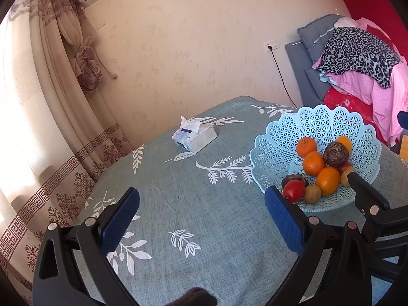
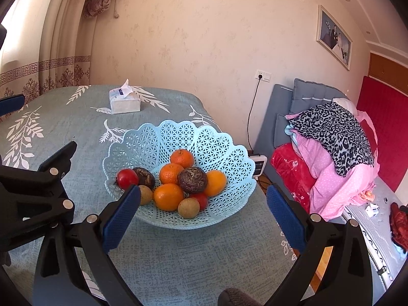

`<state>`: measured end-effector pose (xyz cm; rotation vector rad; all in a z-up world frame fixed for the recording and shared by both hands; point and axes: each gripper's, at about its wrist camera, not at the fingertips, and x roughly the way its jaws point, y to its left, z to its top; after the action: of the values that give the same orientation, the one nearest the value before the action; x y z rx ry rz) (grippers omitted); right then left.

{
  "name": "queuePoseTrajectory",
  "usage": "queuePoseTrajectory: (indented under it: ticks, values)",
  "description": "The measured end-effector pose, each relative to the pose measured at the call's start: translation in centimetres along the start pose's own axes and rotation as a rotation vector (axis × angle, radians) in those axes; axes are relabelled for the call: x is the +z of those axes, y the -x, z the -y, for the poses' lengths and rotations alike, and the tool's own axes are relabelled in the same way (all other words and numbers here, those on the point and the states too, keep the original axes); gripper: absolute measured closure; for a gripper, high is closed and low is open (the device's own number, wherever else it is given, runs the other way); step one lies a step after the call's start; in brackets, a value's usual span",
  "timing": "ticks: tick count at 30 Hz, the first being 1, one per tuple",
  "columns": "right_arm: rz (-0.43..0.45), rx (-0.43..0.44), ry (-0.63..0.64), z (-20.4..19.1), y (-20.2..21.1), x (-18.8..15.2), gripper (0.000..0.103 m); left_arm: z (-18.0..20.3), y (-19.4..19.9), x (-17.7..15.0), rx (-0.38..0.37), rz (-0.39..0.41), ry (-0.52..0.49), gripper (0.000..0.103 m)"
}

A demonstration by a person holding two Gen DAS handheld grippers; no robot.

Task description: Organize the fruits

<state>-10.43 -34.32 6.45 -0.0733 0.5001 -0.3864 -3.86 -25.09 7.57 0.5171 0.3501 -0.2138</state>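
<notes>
We held the left hand-held gripper above the counter, its blue-padded fingers spread wide with nothing between them but the leaf-patterned cloth. The right hand-held gripper was likewise spread wide and empty, its left pad just in front of the near rim of the basket in the right wrist view, its right pad past the counter's edge.

The fruit all sat in the pale blue lattice basket, which stood on the counter toward its right side. In it we saw four oranges grouped at the middle, two dark brown rough-skinned fruits, one resting on top of the oranges and the other beside a red fruit at the left rim. A second red fruit showed partly behind a small tan round fruit at the near side; another tan one lay half hidden behind our right gripper's left pad.

A tissue pack with a sheet sticking up lay on the counter well apart from the basket, toward the far wall. Beyond the counter, a heap of bedding lay on a grey sofa, and a patterned curtain hung at the left.
</notes>
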Motion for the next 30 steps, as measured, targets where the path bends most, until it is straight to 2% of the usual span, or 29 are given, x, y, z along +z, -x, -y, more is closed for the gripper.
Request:
queuePoseTrajectory:
  ticks: [21,26,30]
  values:
    - [-0.016,-0.011,-0.014,0.23,-0.29,-0.30,0.003,0.65,-0.23,0.22,0.008,0.005,-0.026,0.005]
    - [-0.021,-0.007,-0.022,0.43,-0.33,-0.32,0.003,0.49,-0.25,0.26,-0.002,0.002,-0.017,0.005]
    - [-0.023,-0.002,-0.021,0.33,-0.32,-0.25,0.003,0.01,-0.41,0.15,-0.034,-0.029,-0.003,0.005]
